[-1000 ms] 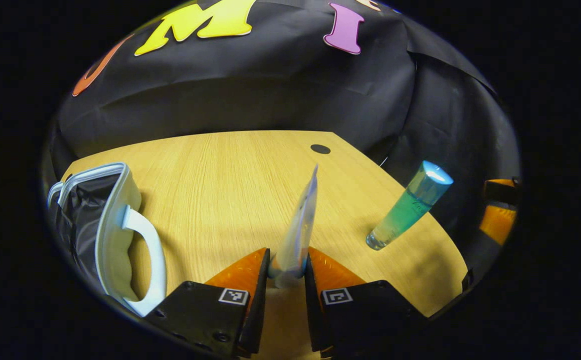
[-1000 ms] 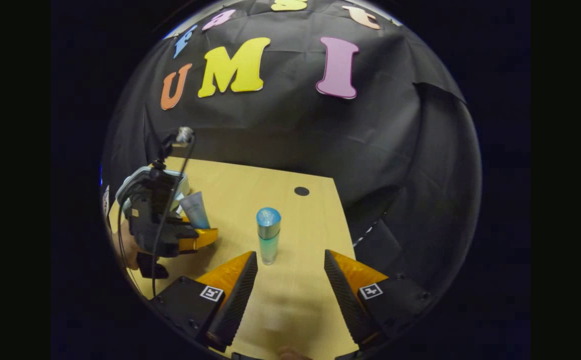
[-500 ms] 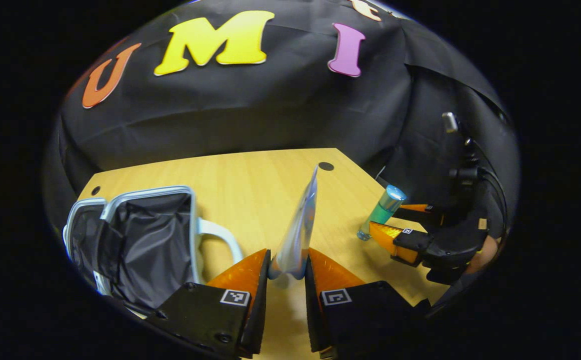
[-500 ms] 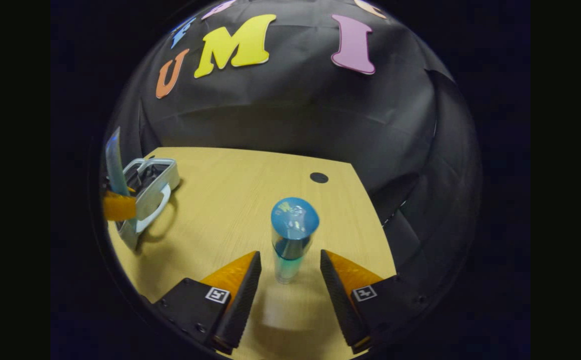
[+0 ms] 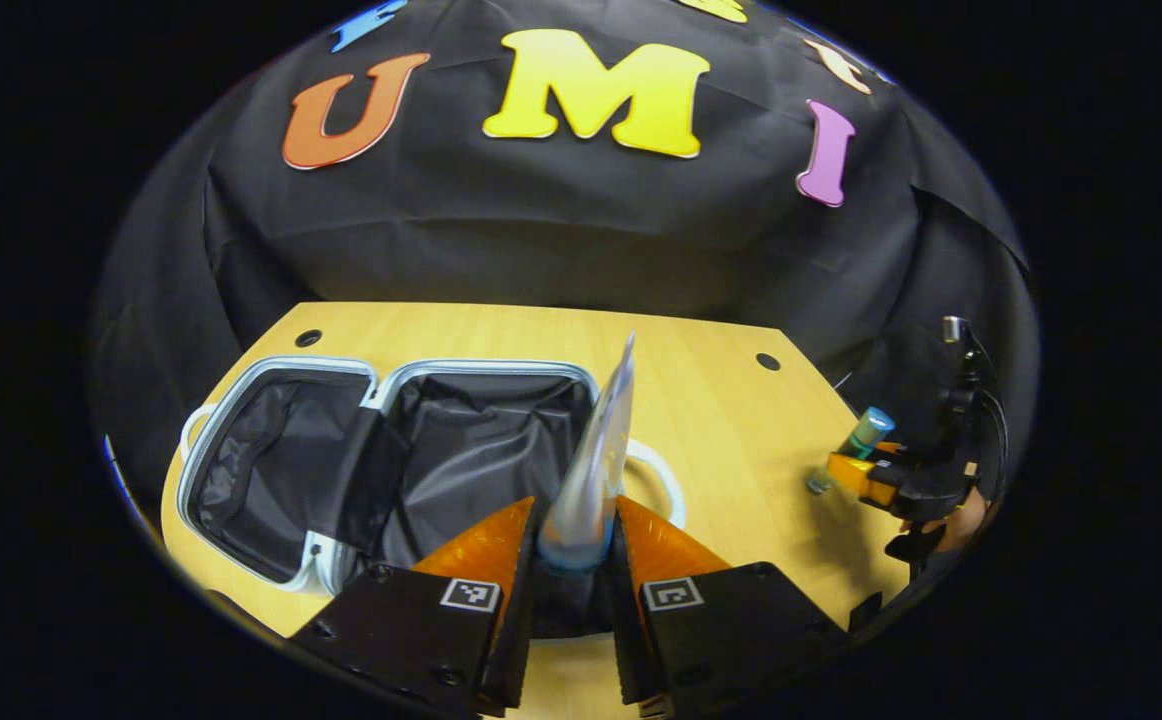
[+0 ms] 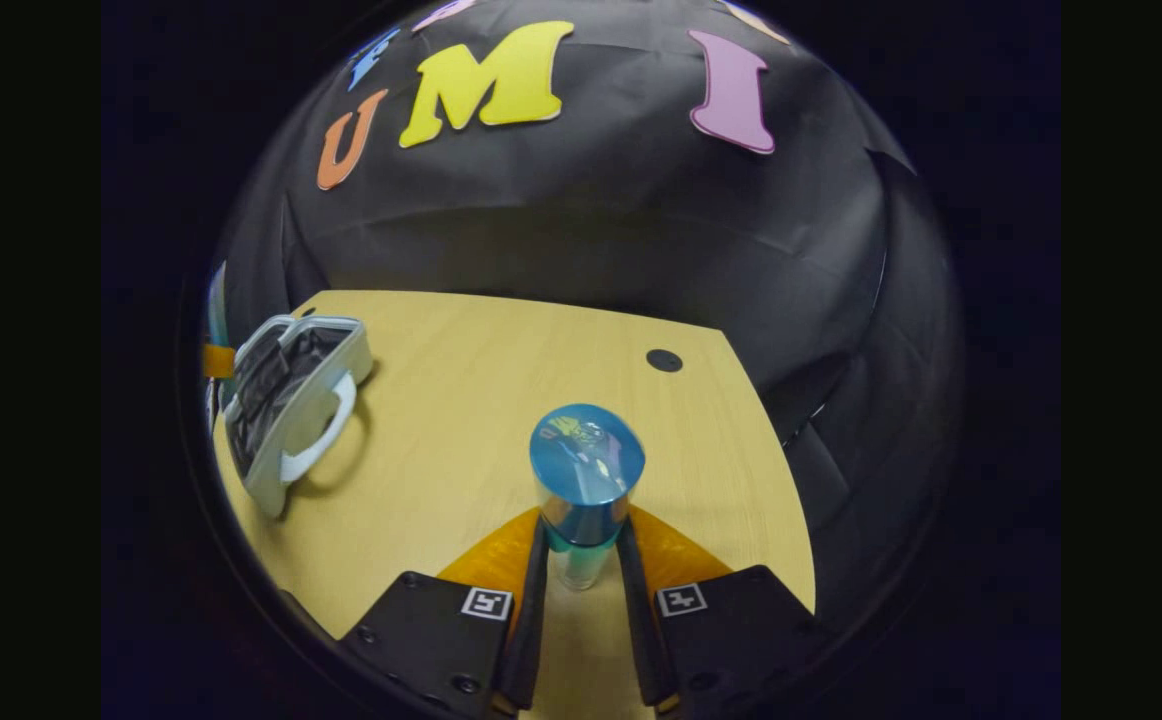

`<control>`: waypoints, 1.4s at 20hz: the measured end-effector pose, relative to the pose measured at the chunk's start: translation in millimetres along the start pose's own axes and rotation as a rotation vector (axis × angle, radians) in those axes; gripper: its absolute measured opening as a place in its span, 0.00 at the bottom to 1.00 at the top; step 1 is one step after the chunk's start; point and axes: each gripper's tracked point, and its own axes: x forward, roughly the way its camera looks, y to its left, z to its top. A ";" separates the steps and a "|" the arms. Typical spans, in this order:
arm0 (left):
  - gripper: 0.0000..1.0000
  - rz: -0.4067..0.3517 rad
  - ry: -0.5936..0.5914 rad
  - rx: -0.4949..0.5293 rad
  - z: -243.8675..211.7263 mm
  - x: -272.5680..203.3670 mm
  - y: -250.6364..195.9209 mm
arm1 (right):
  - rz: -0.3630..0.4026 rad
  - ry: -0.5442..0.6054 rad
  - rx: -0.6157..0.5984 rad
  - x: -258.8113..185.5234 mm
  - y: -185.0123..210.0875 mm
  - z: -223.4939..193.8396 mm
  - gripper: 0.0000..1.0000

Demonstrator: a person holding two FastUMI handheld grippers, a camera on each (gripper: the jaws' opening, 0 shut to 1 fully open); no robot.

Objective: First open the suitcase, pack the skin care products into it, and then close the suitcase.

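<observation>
Left tool [image 5: 576, 545] is clamped on the cap end of a flat soft tube [image 5: 596, 460]; the tube's long axis runs up and away from the tool, with its crimped edge on top. The tube hangs over the open suitcase [image 5: 341, 455], which lies flat on the wooden bench [image 5: 721, 420] with 2 halves spread, black crinkled lining, pale hard rim and white loop handle [image 5: 666, 480]. 0.5 s ago the suitcase sat off to the left of this tool; now it is directly below the tube. Right tool [image 6: 581, 580] has both fingers pressed on the lower body of a clear green-blue bottle [image 6: 581, 500]: upright, cylindrical, with a glossy blue cap. 0.5 s ago those fingers stood apart beside it. The bottle stands near the bench's right edge.
</observation>
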 end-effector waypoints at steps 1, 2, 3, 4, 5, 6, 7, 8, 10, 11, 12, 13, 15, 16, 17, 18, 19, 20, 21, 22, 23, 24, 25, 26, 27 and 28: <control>0.38 0.005 0.015 -0.008 -3.5 1.9 14.8 | 0.020 -0.007 0.006 -13.1 16.6 7.2 0.34; 0.38 0.009 0.029 -0.012 -6.7 4.5 26.2 | 0.037 -0.016 0.006 -27.7 33.5 13.5 0.35; 0.38 0.008 0.050 -0.013 -10.1 9.1 36.1 | 0.053 -0.021 0.003 -41.9 52.0 20.7 0.35; 0.38 0.012 0.075 -0.009 -16.0 13.8 46.4 | 0.078 -0.029 0.007 -56.5 71.8 26.6 0.35; 0.38 0.012 0.108 -0.004 -25.1 21.3 55.1 | 0.104 -0.030 0.015 -70.7 94.0 32.3 0.35; 0.38 0.014 0.142 -0.001 -33.7 27.0 62.8 | 0.121 -0.030 0.013 -78.8 113.3 35.4 0.36; 0.38 0.015 0.177 0.005 -40.8 31.9 69.5 | 0.134 -0.030 0.013 -87.1 132.4 39.5 0.34; 0.38 0.020 0.215 0.010 -49.0 37.2 76.1 | 0.149 -0.027 0.016 -93.0 151.6 40.9 0.34; 0.38 0.028 0.286 0.018 -64.2 42.6 85.7 | 0.175 -0.031 0.020 -101.3 186.3 47.2 0.34; 0.38 0.043 0.325 0.029 -70.7 45.4 92.8 | 0.187 -0.039 0.015 -104.9 201.3 50.7 0.35; 0.38 0.050 0.360 0.027 -77.8 47.9 96.7 | 0.197 -0.046 0.013 -106.3 213.5 53.2 0.35; 0.38 0.050 0.390 0.021 -84.7 52.5 98.6 | 0.201 -0.052 0.016 -107.1 223.6 56.4 0.35; 0.38 0.047 0.435 0.004 -95.1 58.4 101.0 | 0.210 -0.064 0.034 -111.7 236.6 61.0 0.35; 0.38 0.047 0.445 0.010 -94.1 60.3 100.9 | 0.210 -0.068 0.039 -114.5 241.0 61.5 0.35; 0.38 0.047 0.434 0.032 -89.7 67.5 102.1 | 0.212 -0.067 0.044 -117.8 243.7 62.4 0.35; 0.38 0.053 0.453 0.058 -90.8 71.3 102.7 | 0.212 -0.069 0.049 -121.3 246.0 64.4 0.33; 0.38 0.062 0.462 0.071 -89.7 74.5 102.9 | 0.210 -0.075 0.048 -123.6 246.5 67.1 0.34; 0.38 0.070 0.485 0.075 -95.3 78.2 103.7 | 0.205 -0.079 0.044 -124.4 246.4 68.7 0.33; 0.38 0.074 0.472 0.075 -91.5 81.4 104.0 | 0.195 -0.078 0.041 -125.2 245.3 69.1 0.35; 0.38 0.078 0.459 0.078 -88.6 84.8 102.5 | 0.189 -0.076 0.043 -126.9 244.4 67.5 0.35; 0.38 0.081 0.464 0.083 -89.5 84.5 102.7 | 0.188 -0.072 0.048 -127.7 244.6 67.6 0.35; 0.46 0.090 0.462 0.075 -88.3 83.3 102.9 | 0.187 -0.070 0.048 -127.2 245.9 67.4 0.35; 0.34 0.101 0.458 0.065 -87.3 82.6 102.7 | 0.187 -0.067 0.043 -126.7 247.9 68.1 0.35; 0.43 0.118 0.453 0.062 -87.3 79.4 104.8 | 0.192 -0.064 0.035 -125.6 252.2 68.3 0.35; 0.45 0.114 0.433 0.045 -83.8 75.2 102.6 | 0.199 -0.060 0.027 -123.9 257.4 69.3 0.35; 0.49 0.102 0.396 0.032 -77.6 70.5 99.5 | 0.207 -0.056 0.023 -121.2 263.3 70.2 0.35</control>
